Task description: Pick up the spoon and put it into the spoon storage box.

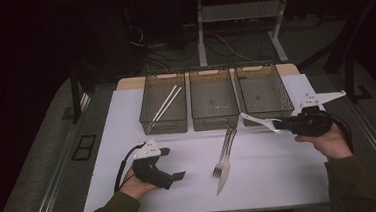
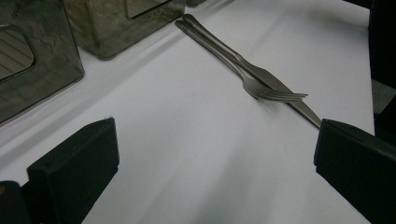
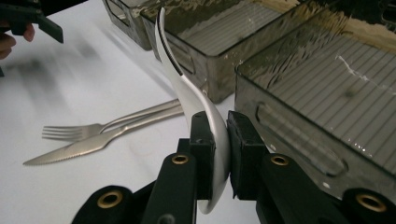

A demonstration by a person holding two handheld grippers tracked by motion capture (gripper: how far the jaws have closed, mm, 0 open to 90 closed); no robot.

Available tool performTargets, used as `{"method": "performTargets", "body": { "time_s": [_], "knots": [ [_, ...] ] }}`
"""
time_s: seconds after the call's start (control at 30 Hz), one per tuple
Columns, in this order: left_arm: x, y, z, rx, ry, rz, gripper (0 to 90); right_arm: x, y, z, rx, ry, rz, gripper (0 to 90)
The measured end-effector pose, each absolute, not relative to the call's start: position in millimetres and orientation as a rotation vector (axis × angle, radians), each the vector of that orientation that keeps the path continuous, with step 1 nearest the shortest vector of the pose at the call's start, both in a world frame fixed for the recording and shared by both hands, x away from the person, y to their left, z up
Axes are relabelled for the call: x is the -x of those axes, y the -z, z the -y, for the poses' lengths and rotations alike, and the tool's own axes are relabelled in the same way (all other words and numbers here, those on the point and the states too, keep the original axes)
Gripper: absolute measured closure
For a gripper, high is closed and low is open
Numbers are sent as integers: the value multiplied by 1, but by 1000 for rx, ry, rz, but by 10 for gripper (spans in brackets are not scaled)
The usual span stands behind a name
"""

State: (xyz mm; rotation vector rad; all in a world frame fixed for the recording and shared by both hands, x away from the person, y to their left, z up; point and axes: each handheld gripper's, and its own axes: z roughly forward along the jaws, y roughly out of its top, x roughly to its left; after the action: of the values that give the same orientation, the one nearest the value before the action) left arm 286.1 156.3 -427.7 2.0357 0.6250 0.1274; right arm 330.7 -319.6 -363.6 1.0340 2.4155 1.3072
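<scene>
White spoon (image 3: 205, 109) between right tool (image 3: 219, 149) pads

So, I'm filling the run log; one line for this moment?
right gripper: shut on white spoon | left gripper: open | fork, knife: on table

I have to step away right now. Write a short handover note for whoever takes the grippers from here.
Right gripper: shut on the white spoon, held in front of the right bin.
Left gripper: open, idle near the table's front edge.
Done: chopsticks lie in the left bin.
Left: likely drop the spoon in a bin, then sort the fork and knife, side by side on the table. Middle bin looks empty.
</scene>
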Motion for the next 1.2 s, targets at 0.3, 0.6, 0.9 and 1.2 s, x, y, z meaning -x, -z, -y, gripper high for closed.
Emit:
{"method": "performTargets", "body": {
  "time_s": [0.3, 0.6, 0.9, 1.2],
  "knots": [
    [-287, 428, -157, -2038, -126, -625, 0, -345, 355, 303, -1003, -1305, -2413, 808],
    [-286, 428, -157, -2032, -126, -633, 0, -357, 346, 285, -985, -1281, -2397, 809],
    [-286, 429, -157, -2024, -124, -640, 0, -376, 338, 268, -970, -1280, -2383, 808],
    [-287, 429, -157, -2024, -120, -637, 0, -403, 336, 250, -998, -1279, -2378, 808]
  ]
}}
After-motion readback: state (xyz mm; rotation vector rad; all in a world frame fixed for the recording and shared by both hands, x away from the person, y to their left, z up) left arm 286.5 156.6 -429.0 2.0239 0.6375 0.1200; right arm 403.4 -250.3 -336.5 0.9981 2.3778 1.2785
